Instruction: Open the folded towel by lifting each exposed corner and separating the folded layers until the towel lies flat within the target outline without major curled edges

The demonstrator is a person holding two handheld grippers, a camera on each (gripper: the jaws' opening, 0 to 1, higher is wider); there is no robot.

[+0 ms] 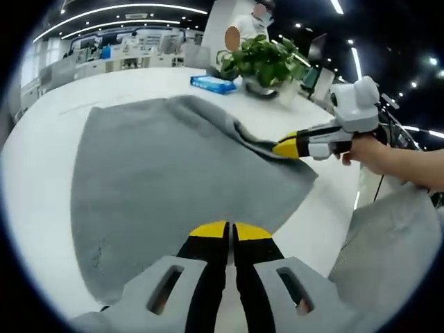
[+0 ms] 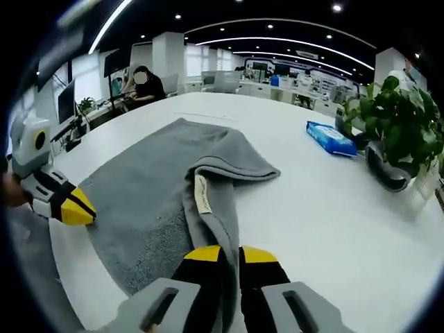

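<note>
A grey towel (image 1: 159,166) lies on the white table (image 1: 38,180), mostly spread, with one part still folded over along its far right side. My left gripper (image 1: 229,231) is shut at the towel's near edge, which runs right up to its yellow tips. My right gripper (image 1: 286,148) comes in from the right, shut on the folded-over edge. In the right gripper view the towel (image 2: 146,187) has a flap doubled back, with a white label (image 2: 202,194) showing, and a strip of it runs down between my right gripper's (image 2: 229,254) tips. The left gripper (image 2: 80,208) touches the towel's left edge.
A potted green plant (image 1: 263,62) and a flat blue pack (image 1: 213,84) stand on the table beyond the towel, also seen as the plant (image 2: 395,132) and pack (image 2: 331,137). A hand (image 1: 374,149) and grey sleeve (image 1: 388,243) are at the right. A person (image 2: 142,83) sits at a far desk.
</note>
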